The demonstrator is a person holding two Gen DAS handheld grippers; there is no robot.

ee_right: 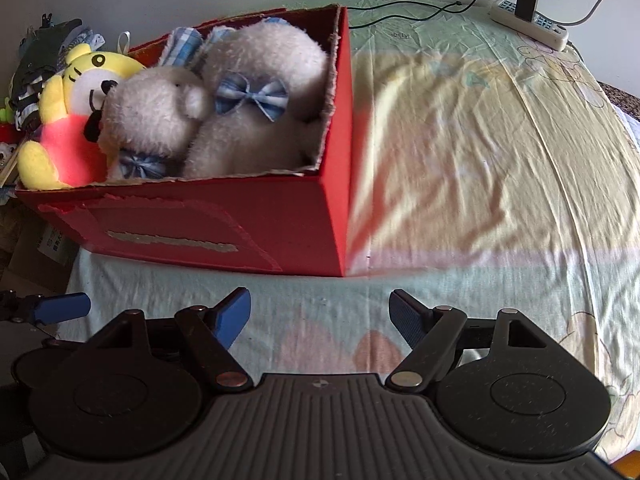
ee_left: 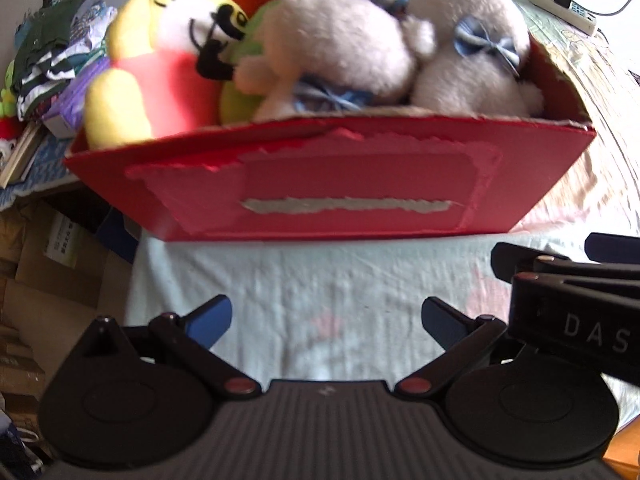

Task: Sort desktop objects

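Low in the frame, the left gripper (ee_left: 326, 322) and the right gripper (ee_right: 320, 316) both hang with jaws apart and empty over the bedsheet (ee_right: 480, 160). Beyond them at mid-frame stands the red box (ee_left: 320, 188), holding a yellow plush (ee_left: 152, 64) and two white plush bears (ee_right: 224, 112) (packed tight). No loose toy shows, so scan the sheet for strays before closing either gripper.

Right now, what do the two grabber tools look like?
Both are black, with blue fingertip pads. The left gripper has red round pivot pins; the right gripper has silver ones. Each has a ribbed grey body with two round black discs. White letters "DAS" mark the right gripper's side.
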